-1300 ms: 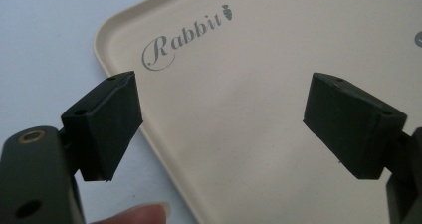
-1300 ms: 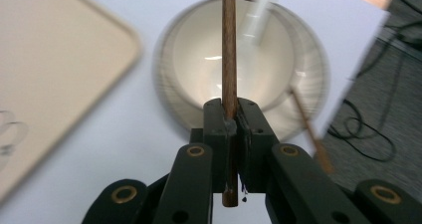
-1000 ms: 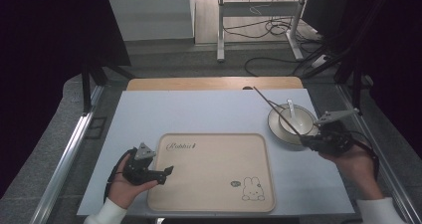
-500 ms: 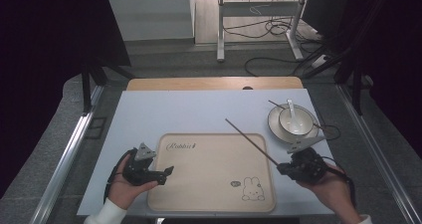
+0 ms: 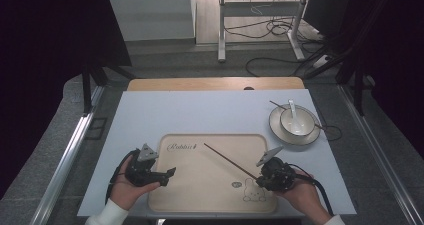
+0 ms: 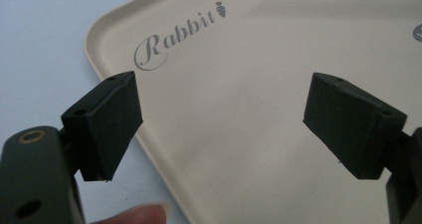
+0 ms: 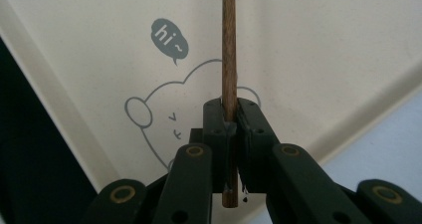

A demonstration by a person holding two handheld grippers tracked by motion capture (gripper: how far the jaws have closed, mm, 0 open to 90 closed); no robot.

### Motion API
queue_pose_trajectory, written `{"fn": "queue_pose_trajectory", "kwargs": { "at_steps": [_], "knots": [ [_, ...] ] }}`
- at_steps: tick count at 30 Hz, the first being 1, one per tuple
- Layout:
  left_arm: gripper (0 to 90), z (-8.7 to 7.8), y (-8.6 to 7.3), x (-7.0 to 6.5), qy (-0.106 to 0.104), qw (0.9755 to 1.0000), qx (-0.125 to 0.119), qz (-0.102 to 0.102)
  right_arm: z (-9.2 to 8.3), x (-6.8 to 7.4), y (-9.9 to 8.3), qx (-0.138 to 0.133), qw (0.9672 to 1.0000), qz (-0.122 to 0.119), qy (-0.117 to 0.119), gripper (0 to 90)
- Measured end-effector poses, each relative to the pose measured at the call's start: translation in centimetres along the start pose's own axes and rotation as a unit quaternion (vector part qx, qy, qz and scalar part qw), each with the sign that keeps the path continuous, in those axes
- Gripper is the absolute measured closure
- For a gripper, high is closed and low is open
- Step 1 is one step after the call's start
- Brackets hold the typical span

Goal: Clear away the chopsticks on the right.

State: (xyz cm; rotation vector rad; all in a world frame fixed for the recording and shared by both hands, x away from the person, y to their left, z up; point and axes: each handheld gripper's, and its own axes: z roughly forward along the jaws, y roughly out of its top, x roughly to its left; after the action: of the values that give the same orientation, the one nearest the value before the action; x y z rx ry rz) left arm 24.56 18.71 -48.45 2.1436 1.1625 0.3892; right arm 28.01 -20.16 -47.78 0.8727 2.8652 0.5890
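Observation:
A beige tray [image 5: 215, 187] printed with "Rabbit" and a rabbit drawing lies at the table's near edge. My right gripper [image 5: 260, 177] is shut on a thin brown chopstick [image 5: 230, 160], which slants up and left over the tray. In the right gripper view the chopstick [image 7: 229, 45] runs straight up from the closed pads [image 7: 249, 134] above the rabbit drawing. My left gripper [image 5: 170, 174] rests at the tray's left edge, its jaws open over the tray [image 6: 259, 94] with nothing between them. A second chopstick [image 5: 277, 106] leans on a white bowl [image 5: 297, 122] holding a white spoon [image 5: 293, 112].
The bowl sits on a white plate [image 5: 280, 132] at the right of the pale blue mat [image 5: 200, 110]. A wooden tabletop strip [image 5: 215, 83] lies behind the mat. Cables [image 5: 270, 30] trail across the floor beyond the table.
My right gripper has carried the chopstick from beside the bowl down and left to the tray's near right corner. The left gripper has stayed put.

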Motion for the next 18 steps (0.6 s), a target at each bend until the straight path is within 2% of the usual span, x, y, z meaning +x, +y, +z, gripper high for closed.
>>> {"fn": "queue_pose_trajectory", "kwargs": {
  "at_steps": [6,7,12,13,14,15,16,18],
  "knots": [
    [15.5,0.1,-0.1,0.1,0.001,1.0,0.003,0.0,1.1,0.2,0.1,0.02,0.9997,-0.012,-0.009,83.6],
    [15.5,0.1,-0.1,0.1,0.002,1.0,0.003,-0.001,1.3,0.3,0.0,0.025,0.9994,-0.015,-0.016,83.5],
    [15.5,0.1,-0.2,0.1,0.002,1.0,0.004,-0.001,1.4,0.3,0.0,0.027,0.999,-0.023,-0.028,83.3],
    [15.4,0.1,-0.2,0.1,0.002,1.0,0.006,0.002,1.4,0.4,-0.1,0.026,0.9989,-0.023,-0.032,79.1],
    [15.4,0.1,-0.2,0.1,0.002,1.0,0.006,0.002,1.4,0.4,-0.1,0.026,0.9989,-0.023,-0.032,79.1],
    [15.4,0.1,-0.2,0.1,0.002,1.0,0.006,0.003,1.2,0.6,-0.1,0.02,0.9986,-0.027,-0.04,69.2],
    [15.4,0.1,-0.2,0.1,0.001,1.0,0.005,0.003,1.0,0.7,-0.2,0.016,0.9987,-0.026,-0.041,65.4],
    [15.4,0.0,-0.2,0.1,0.001,1.0,0.004,0.002,0.0,1.1,-0.2,-0.008,0.9986,-0.036,-0.039,59.2]
  ]
}}
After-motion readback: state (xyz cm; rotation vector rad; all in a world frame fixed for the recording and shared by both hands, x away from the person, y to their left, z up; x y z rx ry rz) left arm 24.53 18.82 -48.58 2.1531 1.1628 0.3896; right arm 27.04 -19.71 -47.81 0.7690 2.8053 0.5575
